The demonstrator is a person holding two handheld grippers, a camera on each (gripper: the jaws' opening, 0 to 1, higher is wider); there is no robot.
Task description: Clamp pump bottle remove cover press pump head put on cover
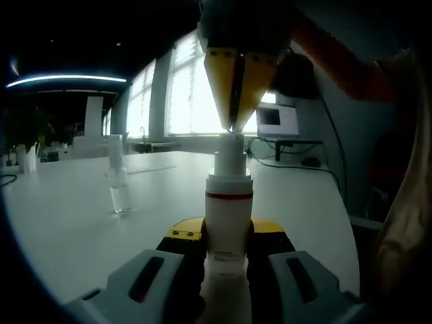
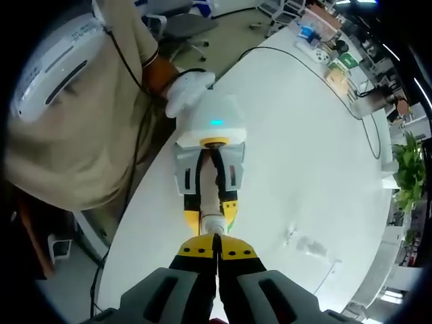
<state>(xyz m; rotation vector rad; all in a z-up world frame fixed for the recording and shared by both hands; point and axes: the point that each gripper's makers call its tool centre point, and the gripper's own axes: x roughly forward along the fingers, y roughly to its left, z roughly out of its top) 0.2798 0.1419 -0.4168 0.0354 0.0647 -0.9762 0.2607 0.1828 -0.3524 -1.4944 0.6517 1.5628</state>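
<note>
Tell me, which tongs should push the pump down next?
The right tongs: they sit closed, tips on top of the pump head. The left tongs are busy clamping the pump bottle upright on the table.

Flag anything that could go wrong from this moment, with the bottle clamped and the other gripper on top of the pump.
1. The right gripper bears on the pump head with only its closed tips; they could slip off sideways.
2. The left gripper holds the pump bottle low down, so an off-centre push might tilt it.
3. The clear cover stands loose on the table; a stray sweep could topple it.
</note>
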